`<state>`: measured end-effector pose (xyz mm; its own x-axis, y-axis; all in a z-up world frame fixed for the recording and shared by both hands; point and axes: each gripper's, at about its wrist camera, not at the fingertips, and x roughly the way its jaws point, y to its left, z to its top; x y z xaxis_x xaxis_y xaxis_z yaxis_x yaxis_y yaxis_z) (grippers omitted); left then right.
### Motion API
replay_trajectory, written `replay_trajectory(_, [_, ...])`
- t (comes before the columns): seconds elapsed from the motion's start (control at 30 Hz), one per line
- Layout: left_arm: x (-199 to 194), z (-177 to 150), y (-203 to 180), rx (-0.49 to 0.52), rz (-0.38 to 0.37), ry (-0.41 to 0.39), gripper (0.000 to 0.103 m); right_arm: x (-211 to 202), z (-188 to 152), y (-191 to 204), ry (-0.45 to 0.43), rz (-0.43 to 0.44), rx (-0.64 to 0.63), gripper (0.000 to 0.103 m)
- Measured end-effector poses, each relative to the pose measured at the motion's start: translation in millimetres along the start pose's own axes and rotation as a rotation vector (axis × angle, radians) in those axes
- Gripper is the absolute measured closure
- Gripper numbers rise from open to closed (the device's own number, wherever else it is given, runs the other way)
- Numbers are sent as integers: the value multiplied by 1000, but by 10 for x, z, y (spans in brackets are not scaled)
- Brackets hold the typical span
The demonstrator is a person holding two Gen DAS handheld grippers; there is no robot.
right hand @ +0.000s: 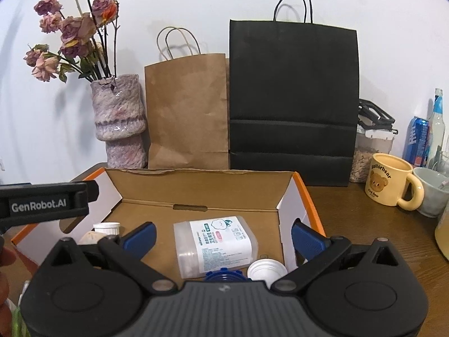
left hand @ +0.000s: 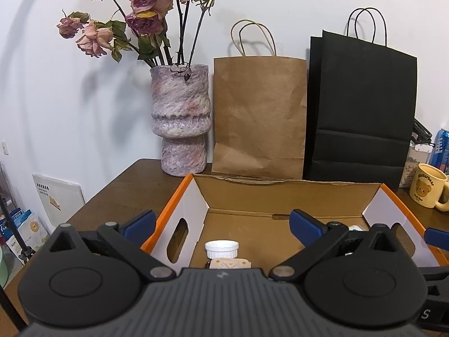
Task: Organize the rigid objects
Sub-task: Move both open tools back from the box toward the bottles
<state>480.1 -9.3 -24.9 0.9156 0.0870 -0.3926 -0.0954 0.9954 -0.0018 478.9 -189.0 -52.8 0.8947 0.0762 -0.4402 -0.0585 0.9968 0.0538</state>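
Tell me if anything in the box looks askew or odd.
The wipes pack lies flat at a slant to the box walls. A white cap sits open side up beside it. Nothing looks spilled or damaged.

A dark wooden table carries the cardboard box, vase, two paper bags and mug.

Each gripper has a grey ribbed body bearing a small pale logo, flanked by 2 black round housings with raised discs. Black linkage arms with silver pivot pins carry blue fingers on the left gripper and the right gripper. Left of the cardboard box, a black bar reads "GenRobot.AI" in white.
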Motion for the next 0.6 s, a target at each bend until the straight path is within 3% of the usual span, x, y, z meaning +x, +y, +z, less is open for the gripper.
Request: replay_trajectory(0.6, [-450,-129,125,1,-2,-21,0,-511,-204,62,-28,11,-39,0])
